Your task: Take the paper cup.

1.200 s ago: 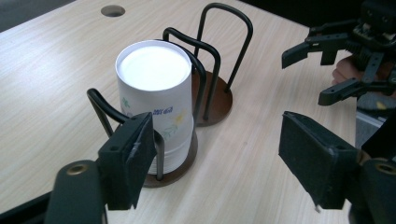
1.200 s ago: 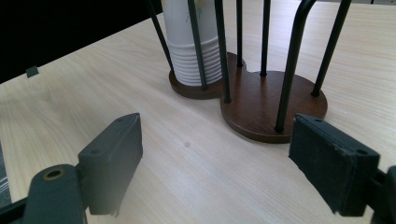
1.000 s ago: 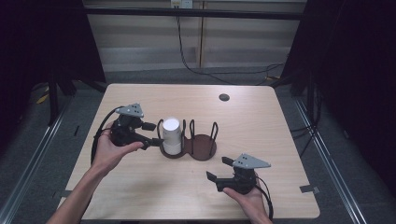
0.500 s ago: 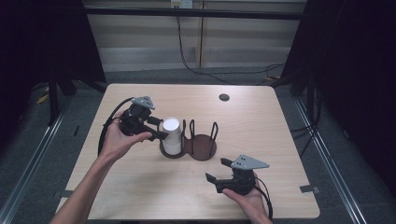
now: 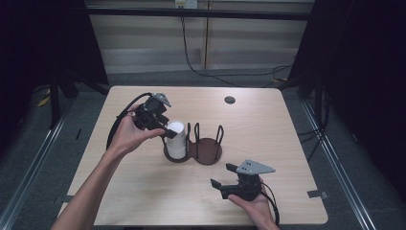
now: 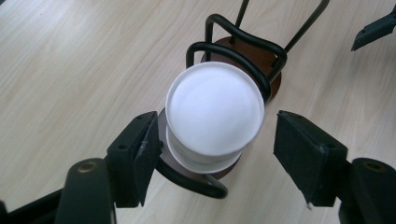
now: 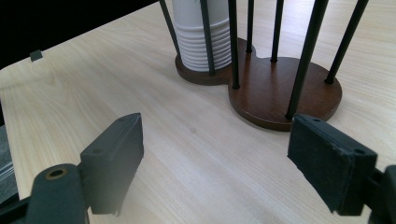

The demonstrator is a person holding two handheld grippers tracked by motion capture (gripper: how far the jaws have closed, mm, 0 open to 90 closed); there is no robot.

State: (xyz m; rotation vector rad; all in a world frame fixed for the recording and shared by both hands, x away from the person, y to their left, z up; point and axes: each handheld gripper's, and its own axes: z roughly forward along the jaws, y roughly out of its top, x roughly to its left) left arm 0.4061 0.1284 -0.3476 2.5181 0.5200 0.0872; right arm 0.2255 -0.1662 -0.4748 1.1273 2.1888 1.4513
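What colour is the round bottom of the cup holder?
Dark reddish brown. The cup holder's wooden base shows best in the right gripper view.

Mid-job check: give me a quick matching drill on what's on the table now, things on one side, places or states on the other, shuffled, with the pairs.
Things:
1. stack of white cups
2. left gripper
3. right gripper
4. small dark disc

Places or states:
A. far side of the table, alone
B. jaws either side of the top cup
C. in the holder's left ring
D. open over bare wood, near edge

Pairs: 1-C, 2-B, 3-D, 4-A
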